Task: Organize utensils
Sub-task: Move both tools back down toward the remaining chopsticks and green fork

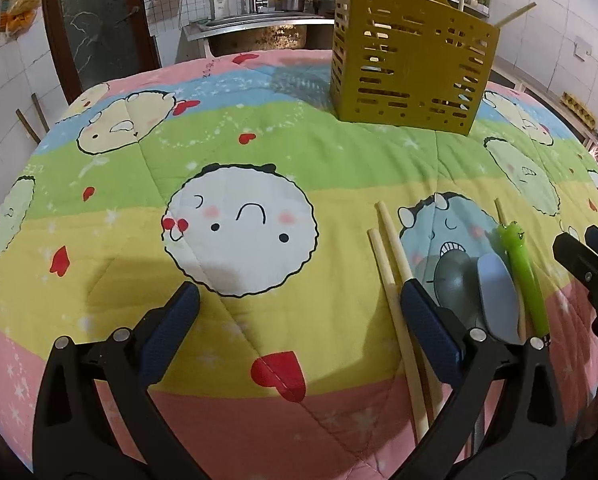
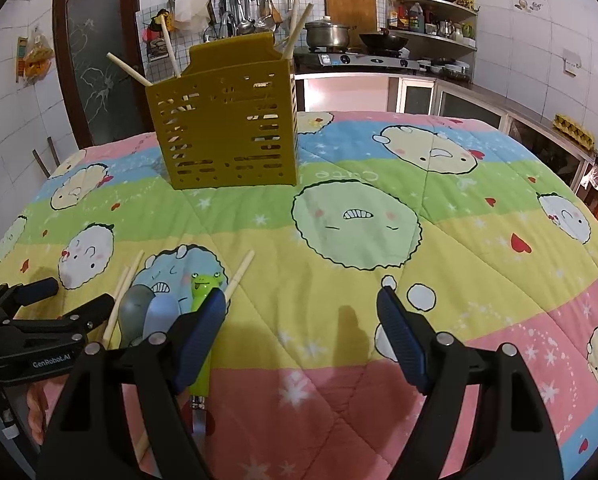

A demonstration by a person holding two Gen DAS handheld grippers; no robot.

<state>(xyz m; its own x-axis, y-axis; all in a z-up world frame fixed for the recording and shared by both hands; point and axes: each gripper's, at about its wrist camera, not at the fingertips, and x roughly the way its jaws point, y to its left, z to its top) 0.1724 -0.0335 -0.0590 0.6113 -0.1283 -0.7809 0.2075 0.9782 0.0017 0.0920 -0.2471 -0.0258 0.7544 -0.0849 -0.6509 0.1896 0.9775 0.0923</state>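
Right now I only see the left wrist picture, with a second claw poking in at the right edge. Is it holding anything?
Observer: No. The right claw is wide open, with nothing in its grip.
Visitor: What is it nearest?
Observer: Its left pad is over the green frog-handled utensil.
Visitor: What's behind the yellow holder?
Observer: A stove with a steel pot and a dark wok.
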